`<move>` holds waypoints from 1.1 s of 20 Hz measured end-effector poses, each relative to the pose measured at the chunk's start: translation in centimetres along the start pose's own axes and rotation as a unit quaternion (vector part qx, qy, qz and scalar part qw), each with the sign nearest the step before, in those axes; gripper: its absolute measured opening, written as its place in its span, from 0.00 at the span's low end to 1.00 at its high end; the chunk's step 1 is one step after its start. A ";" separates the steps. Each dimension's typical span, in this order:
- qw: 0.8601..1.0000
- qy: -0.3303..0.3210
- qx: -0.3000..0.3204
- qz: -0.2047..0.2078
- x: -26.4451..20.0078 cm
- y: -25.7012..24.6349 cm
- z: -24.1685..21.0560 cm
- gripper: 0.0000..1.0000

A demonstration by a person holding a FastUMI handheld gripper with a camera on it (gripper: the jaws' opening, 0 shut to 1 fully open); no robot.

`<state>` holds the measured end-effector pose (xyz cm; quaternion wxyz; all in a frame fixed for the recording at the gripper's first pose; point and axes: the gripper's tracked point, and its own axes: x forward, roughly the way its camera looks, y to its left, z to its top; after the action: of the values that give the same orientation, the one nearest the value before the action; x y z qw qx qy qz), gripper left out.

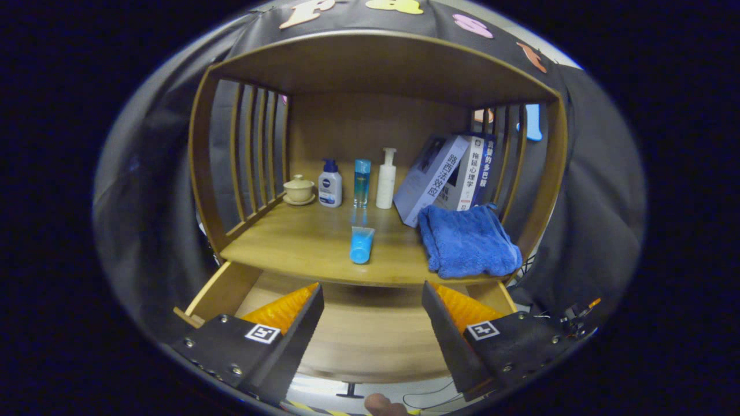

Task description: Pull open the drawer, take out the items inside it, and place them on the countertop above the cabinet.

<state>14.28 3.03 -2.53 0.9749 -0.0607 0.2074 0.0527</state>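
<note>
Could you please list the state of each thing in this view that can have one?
Drawer: pulled open, visible floor bare.
Gripper: open, fingers apart over the drawer, holding nothing.
Blue tube: lying on the countertop, cap towards the gripper.
Blue towel: folded, on the countertop.
Books: leaning against the side slats.
Lidded cup: lid on.

Wooden countertop (300,242) carries lidded cup (299,189), three bottles (361,182), blue tube (361,244), books (448,179), blue towel (468,241).
</note>
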 end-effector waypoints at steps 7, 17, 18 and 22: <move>0.999 -0.048 0.023 0.003 -5.8 0.4 1.3 1.00; 0.988 -0.154 0.005 -0.030 -12.7 -0.2 -3.5 1.00; 0.987 -0.160 0.001 -0.023 -13.0 0.3 -4.5 1.00; 0.985 -0.172 -0.008 -0.025 -13.5 0.8 -8.6 0.99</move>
<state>-1.49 1.60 -4.89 0.9966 -0.0640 0.0346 0.0394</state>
